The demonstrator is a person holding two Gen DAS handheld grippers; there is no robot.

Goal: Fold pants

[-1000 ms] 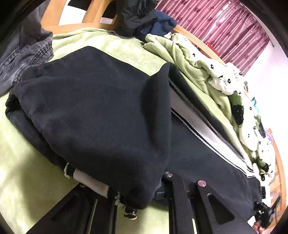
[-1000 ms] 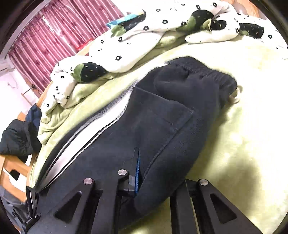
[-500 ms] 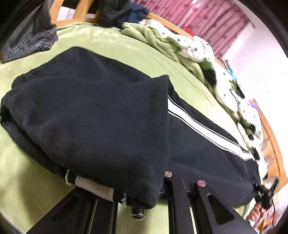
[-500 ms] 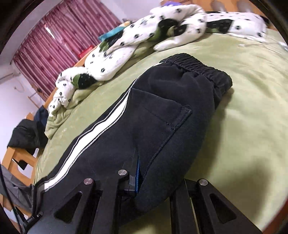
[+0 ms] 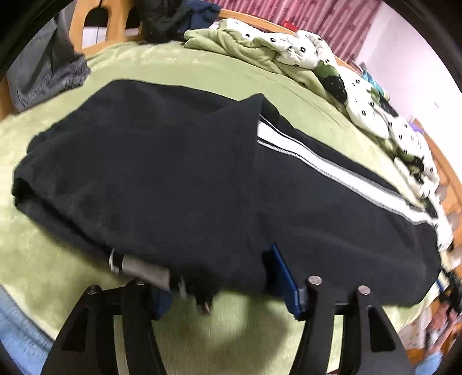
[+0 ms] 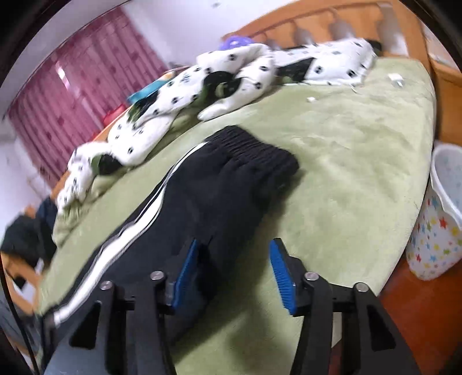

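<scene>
Black pants with a white side stripe lie flat along the green blanket, their leg end folded back over the middle. In the right wrist view the pants end in a ribbed waistband at the far side. My left gripper is open, its blue pads at the near edge of the folded cloth, which lies slack between them. My right gripper is open, its left pad touching the pants' edge, its right pad over bare blanket.
A white spotted quilt lies bunched along the far side of the bed. Grey jeans and dark clothes hang at the wooden footboard. A star-patterned bin stands on the floor to the right of the bed.
Both grippers have opened and let go of the pants, which now rest on the blanket. Both grippers have pulled back and lifted a little.
</scene>
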